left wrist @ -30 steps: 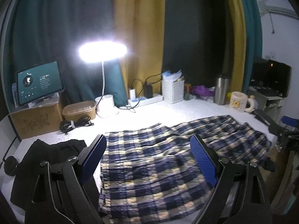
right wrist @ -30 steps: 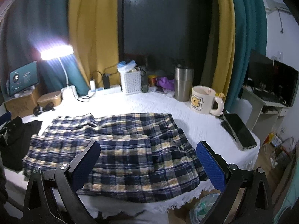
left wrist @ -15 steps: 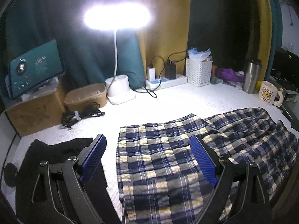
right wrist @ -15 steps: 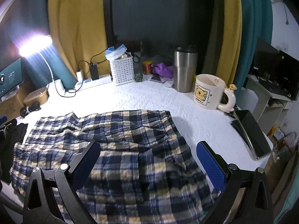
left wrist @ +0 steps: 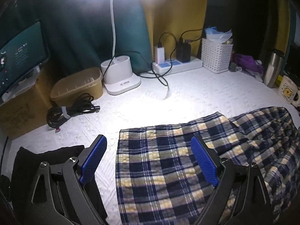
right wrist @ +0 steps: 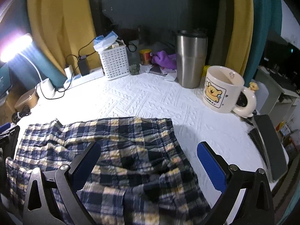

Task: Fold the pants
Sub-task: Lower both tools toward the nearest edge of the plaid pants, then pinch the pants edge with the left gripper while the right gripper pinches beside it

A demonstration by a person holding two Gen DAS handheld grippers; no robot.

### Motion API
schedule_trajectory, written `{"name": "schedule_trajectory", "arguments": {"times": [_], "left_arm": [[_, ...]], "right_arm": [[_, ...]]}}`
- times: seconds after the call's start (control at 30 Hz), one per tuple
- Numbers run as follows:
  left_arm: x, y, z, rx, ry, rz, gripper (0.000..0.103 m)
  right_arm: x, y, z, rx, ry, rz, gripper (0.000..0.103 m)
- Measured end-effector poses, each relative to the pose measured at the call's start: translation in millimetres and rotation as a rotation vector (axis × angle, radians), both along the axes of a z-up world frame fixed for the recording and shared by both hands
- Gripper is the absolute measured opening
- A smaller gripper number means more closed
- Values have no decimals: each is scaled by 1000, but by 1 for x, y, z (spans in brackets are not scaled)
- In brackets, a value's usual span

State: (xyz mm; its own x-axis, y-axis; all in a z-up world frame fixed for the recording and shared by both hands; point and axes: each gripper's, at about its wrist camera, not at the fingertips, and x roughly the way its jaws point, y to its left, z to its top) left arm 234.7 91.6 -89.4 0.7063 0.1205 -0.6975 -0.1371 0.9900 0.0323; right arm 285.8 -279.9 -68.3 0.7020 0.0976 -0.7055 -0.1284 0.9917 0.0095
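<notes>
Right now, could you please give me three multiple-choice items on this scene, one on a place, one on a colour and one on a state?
1. Where does the bear mug stand?
A. beside the steel tumbler
B. on the plaid pants
C. inside the white basket

2. What colour are the pads on the gripper fingers?
A. red
B. blue
C. green

3. What state is the right gripper in?
A. shut on the pants
B. shut on the mug
C. open, holding nothing

Answers:
1 A: the mug sits on the white cloth, just right of the tumbler.
2 B: both wrist views show blue ribbed pads.
3 C: its fingers stand wide apart above the pants, as do those of the left gripper.
</notes>
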Motion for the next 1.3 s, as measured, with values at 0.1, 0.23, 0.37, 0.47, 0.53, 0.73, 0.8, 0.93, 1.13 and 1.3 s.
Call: {"name": "schedule_trajectory", "arguments": {"times": [0.1,0.23,0.37,0.47,0.53,0.73,0.8,0.93,1.13,1.3], "left_arm": [[13,5,-7,9,25,7,91],[28,13,-18,-4,63,9,91],[41,20,-31,-6,112,10,91],[50,25,-37,-20,132,12,91],[54,28,-41,-30,145,11,91],[67,34,-53,-63,196,-10,84],[69,35,-58,-80,206,-18,84],[69,34,-58,-81,193,-27,81],[65,18,-51,-59,182,-95,31],[63,12,-49,-73,187,-104,11]], "right_arm": [[17,-3,-3,-4,21,12,103],[42,-5,-8,0,52,28,103],[65,-3,-21,-1,93,46,103],[79,-3,-36,10,138,45,94],[85,-3,-44,17,163,44,92],[94,1,-60,25,188,63,83],[95,3,-62,29,183,72,83],[96,8,-62,10,168,79,71],[91,3,-59,20,156,75,39],[82,5,-53,-2,123,88,30]]}}
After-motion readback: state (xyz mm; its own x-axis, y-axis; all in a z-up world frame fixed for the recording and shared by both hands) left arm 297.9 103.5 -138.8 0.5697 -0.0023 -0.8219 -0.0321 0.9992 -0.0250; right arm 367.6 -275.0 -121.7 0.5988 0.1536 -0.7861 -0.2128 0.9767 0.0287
